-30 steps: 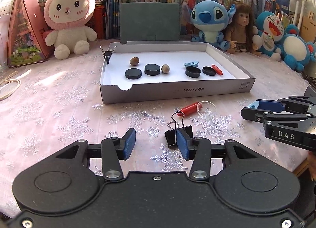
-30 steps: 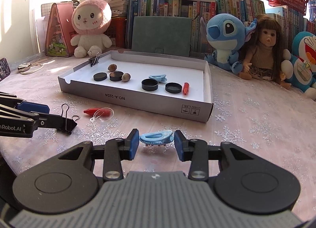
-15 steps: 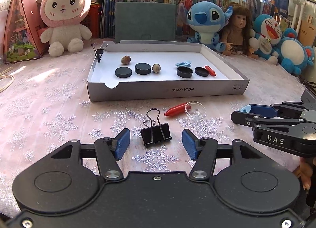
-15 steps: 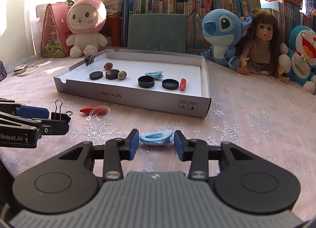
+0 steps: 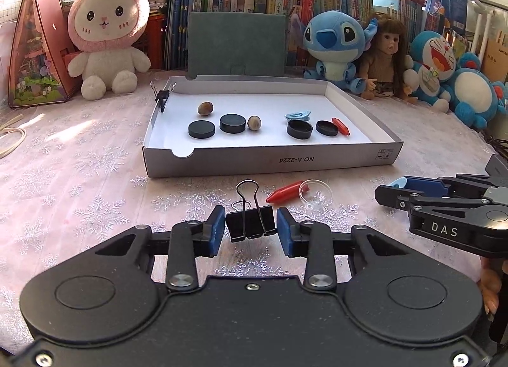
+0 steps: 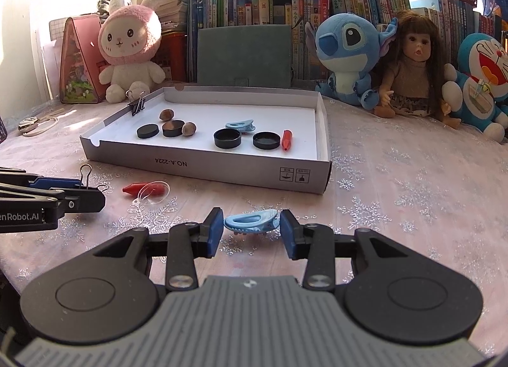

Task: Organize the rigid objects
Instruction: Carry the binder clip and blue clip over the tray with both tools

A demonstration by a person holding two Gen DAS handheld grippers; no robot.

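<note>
Left gripper [image 5: 250,230]: jaws just narrowing on the black binder clip [image 5: 249,228], squeezing its sides for lifting.
Right gripper [image 6: 250,229]: half-open, bracketing the blue hair clip [image 6: 251,221]; contact unclear.
Tray [image 5: 273,160]: apparently receiving both.

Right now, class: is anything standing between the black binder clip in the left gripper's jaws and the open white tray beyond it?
Nothing visible blocks it. The binder clip sits between the left gripper pads, whose jaws have just been closing. Bare tablecloth lies ahead to the tray; the red piece lies off to the right.
</note>
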